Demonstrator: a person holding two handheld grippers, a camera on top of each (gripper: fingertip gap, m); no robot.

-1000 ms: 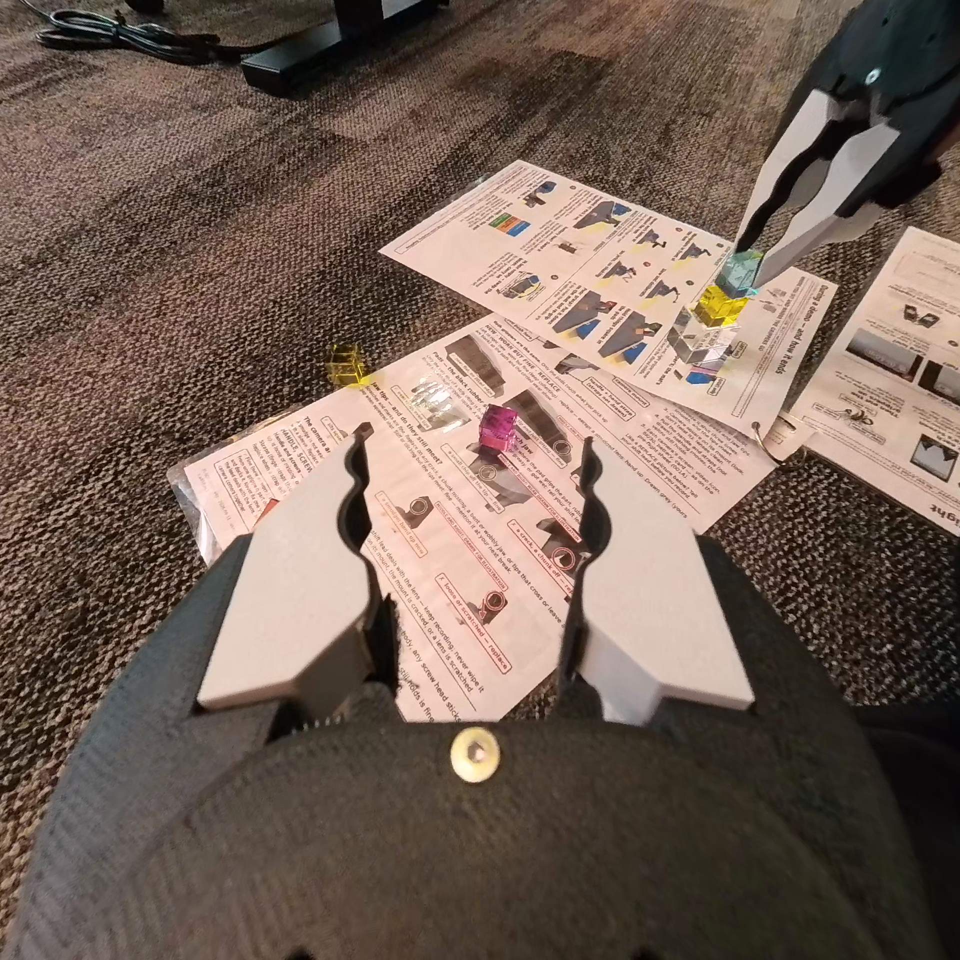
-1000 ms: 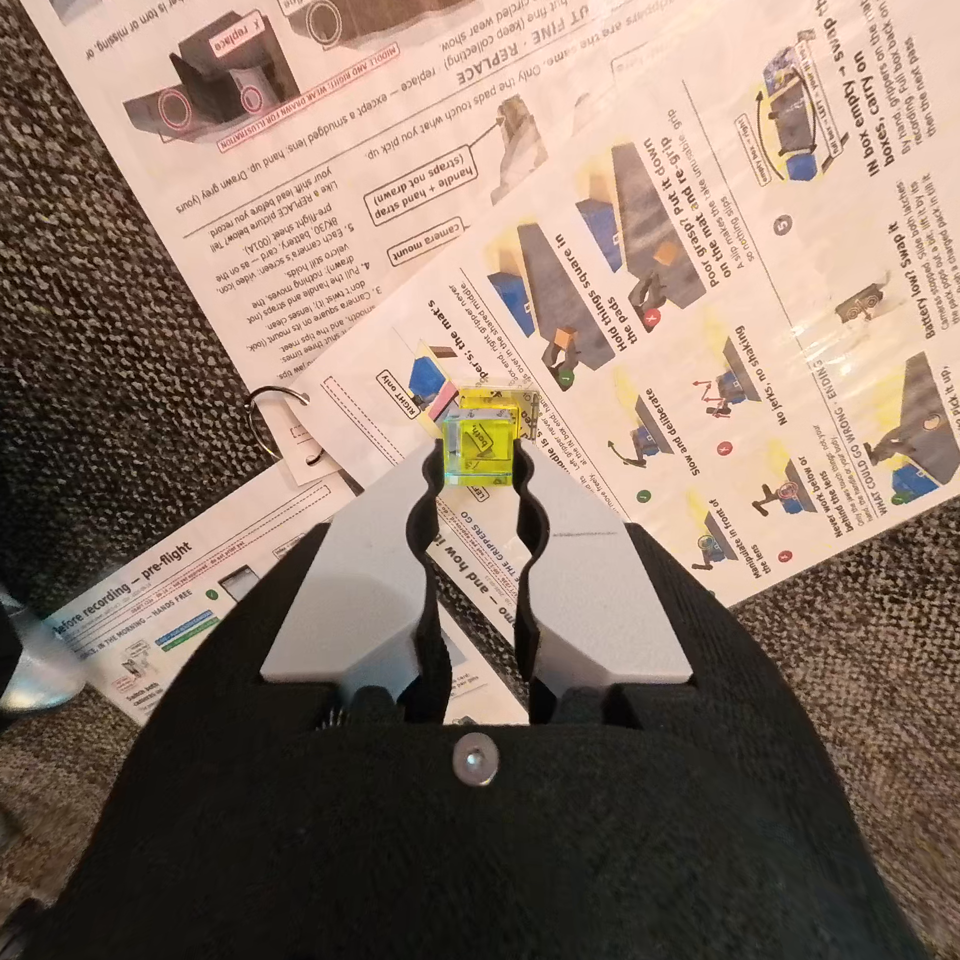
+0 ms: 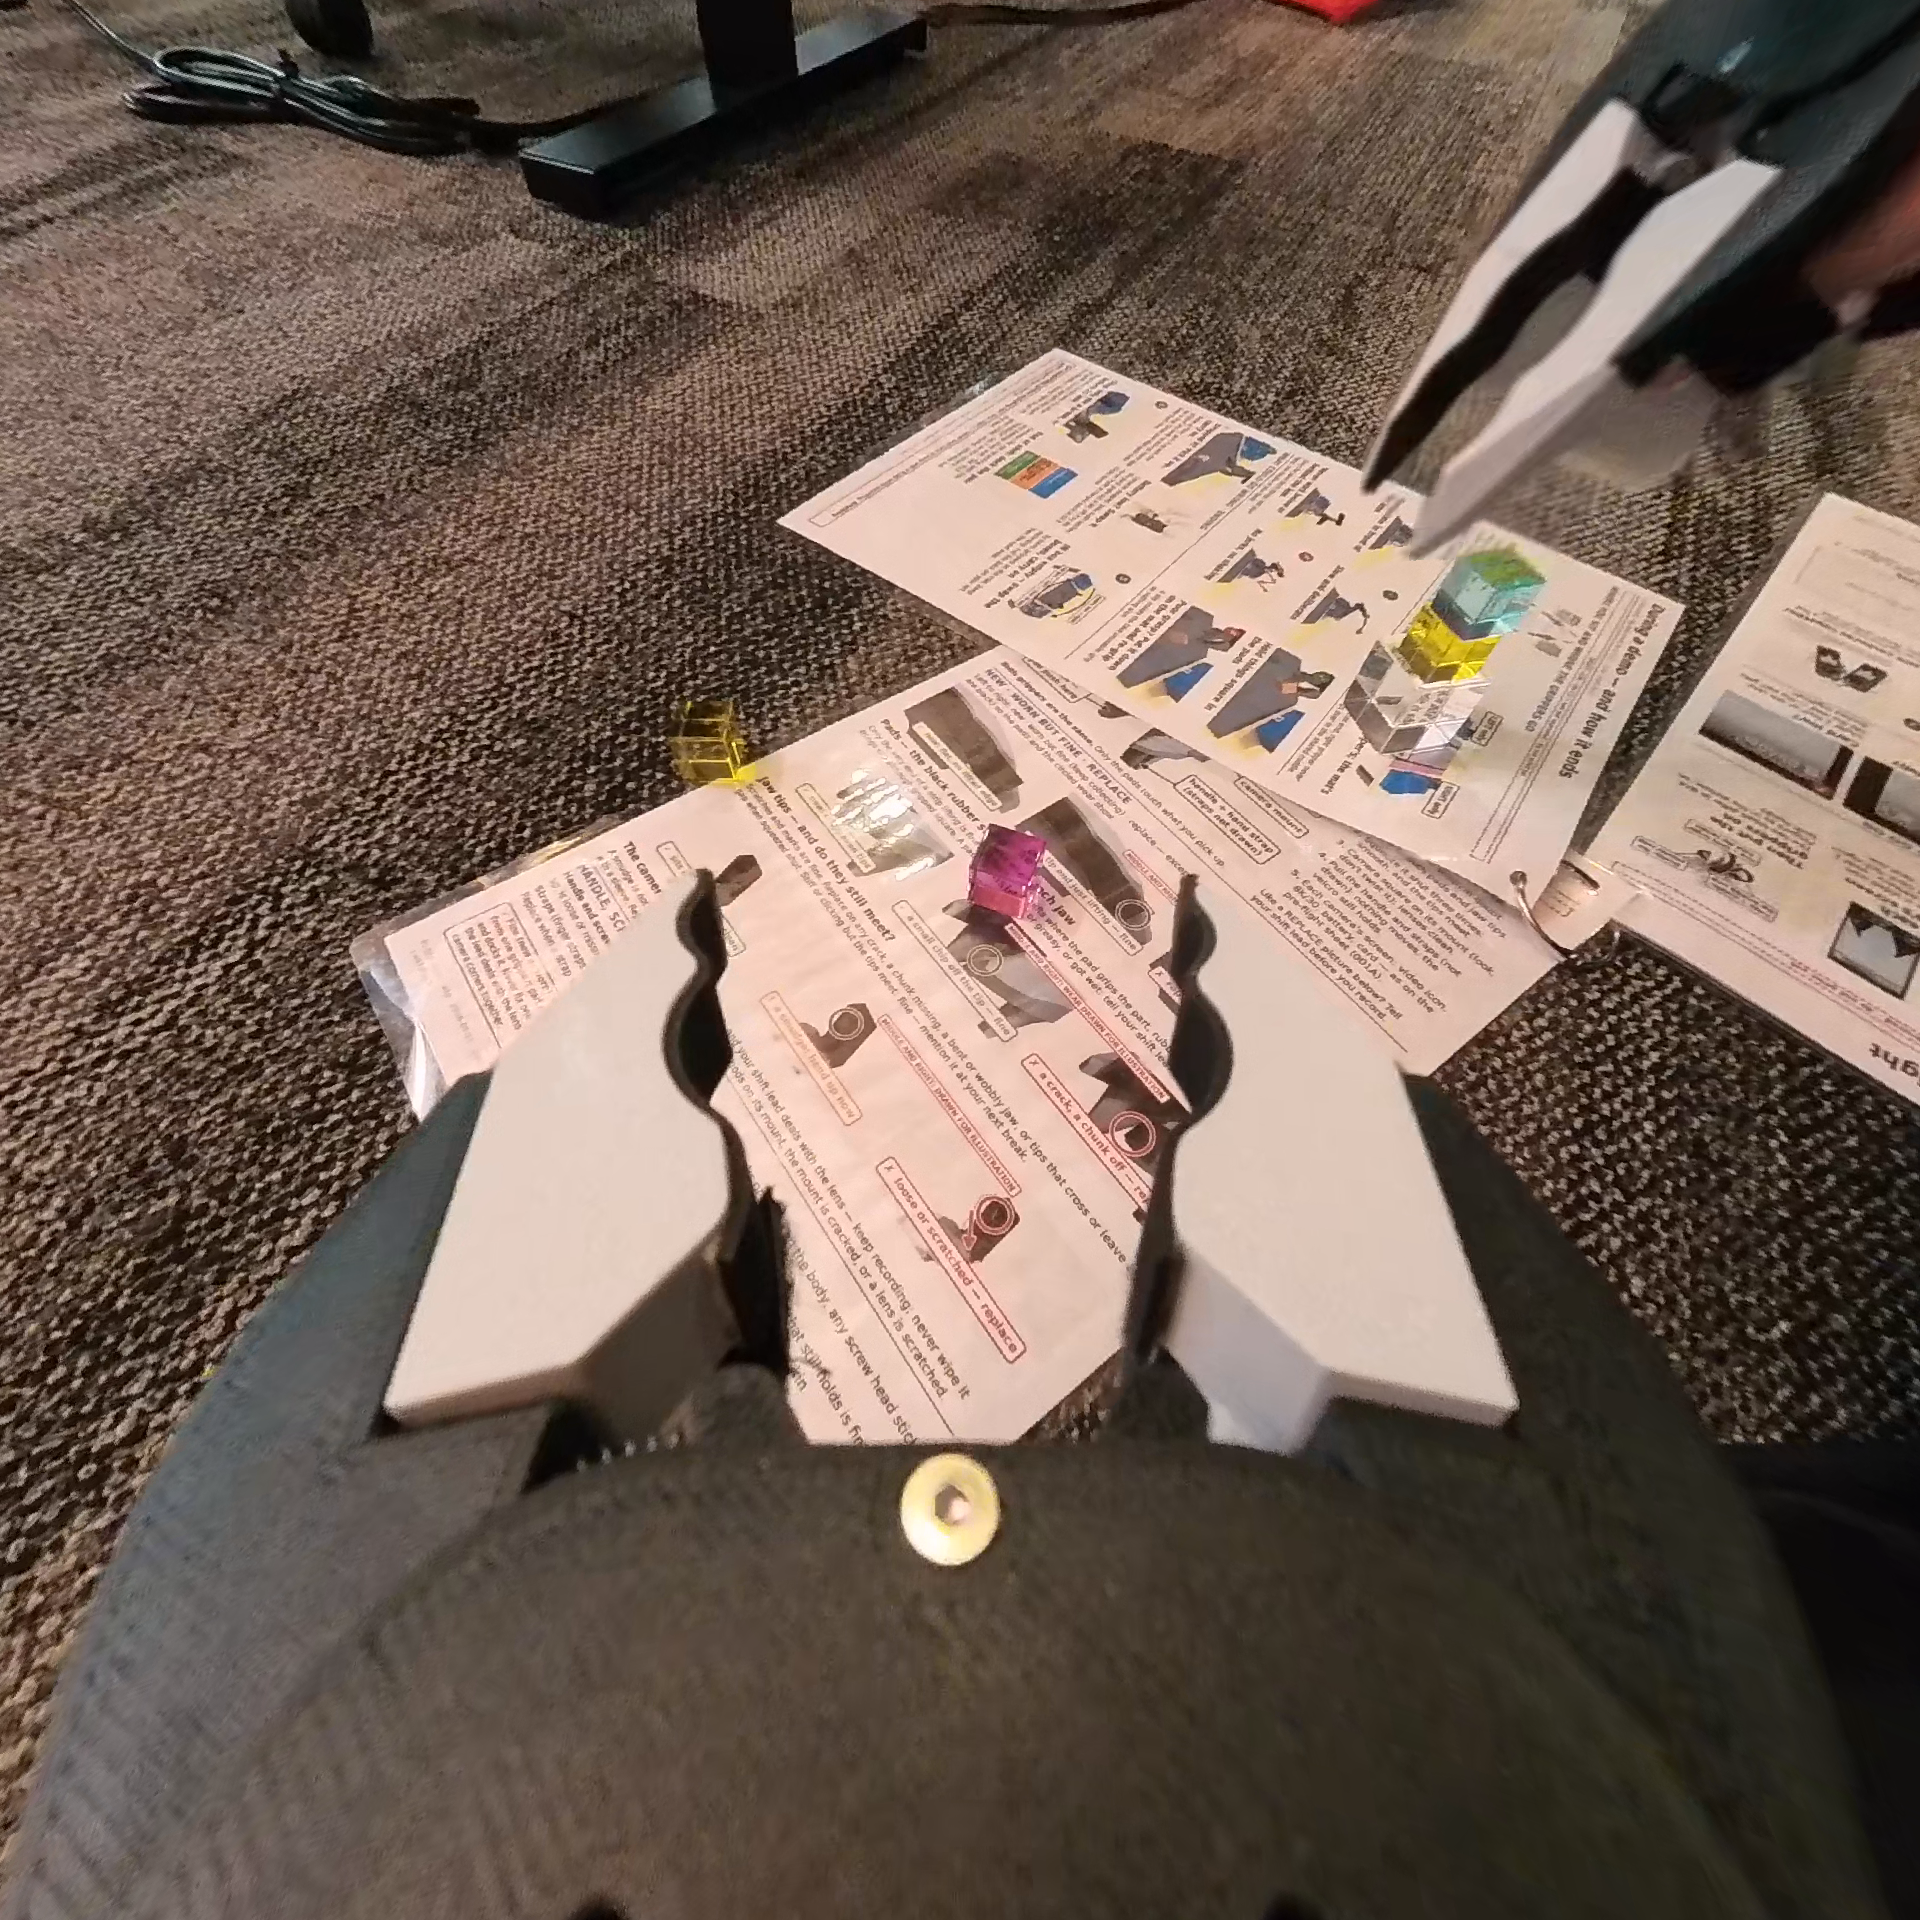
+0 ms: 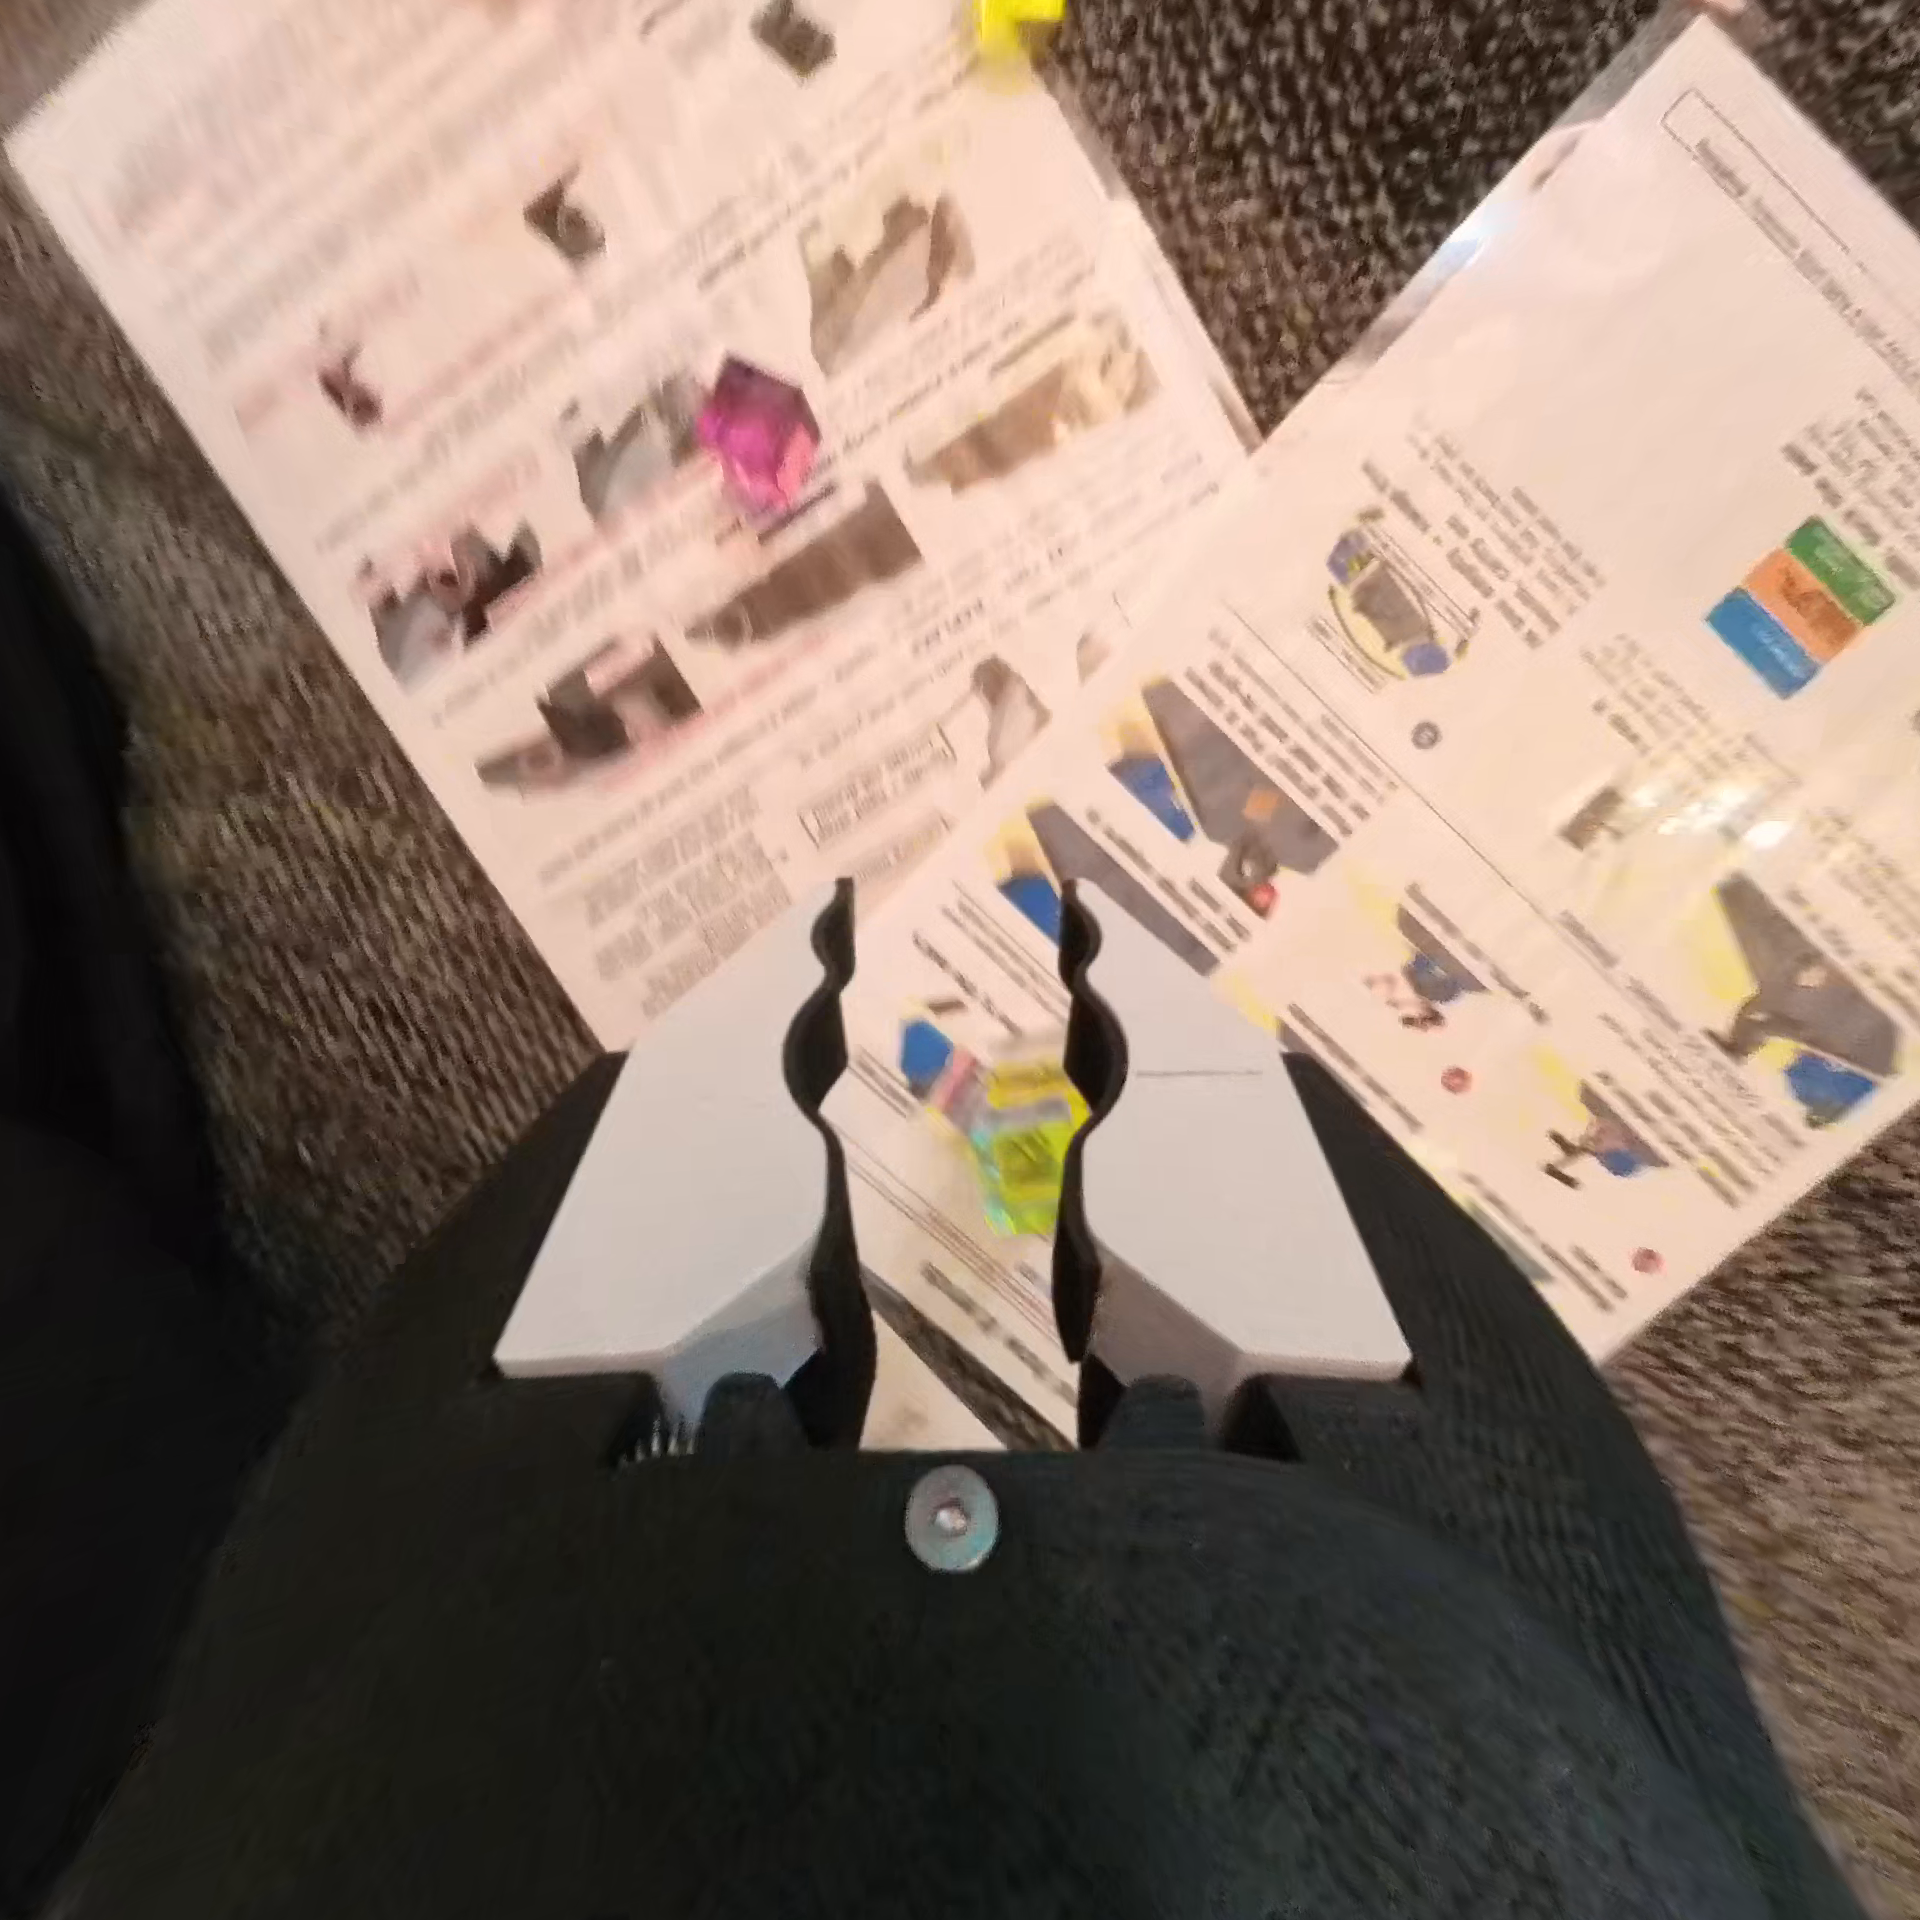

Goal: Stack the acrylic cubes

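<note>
Right tool is hanging narrowly parted and bare above the 3-cube stack on a printed sheet. Left tool is gaping wide, bare, facing the magenta cube.

Small see-through cubes: five.
- Pink cube: one.
- Yellow cubes: two, one on carpet, one in stack.
- Blue-green cube: one, top of stack.
- Clear cube: one, bottom of stack.

Printed sheets: three.
Metal ring: one.
Claws: two.
</note>
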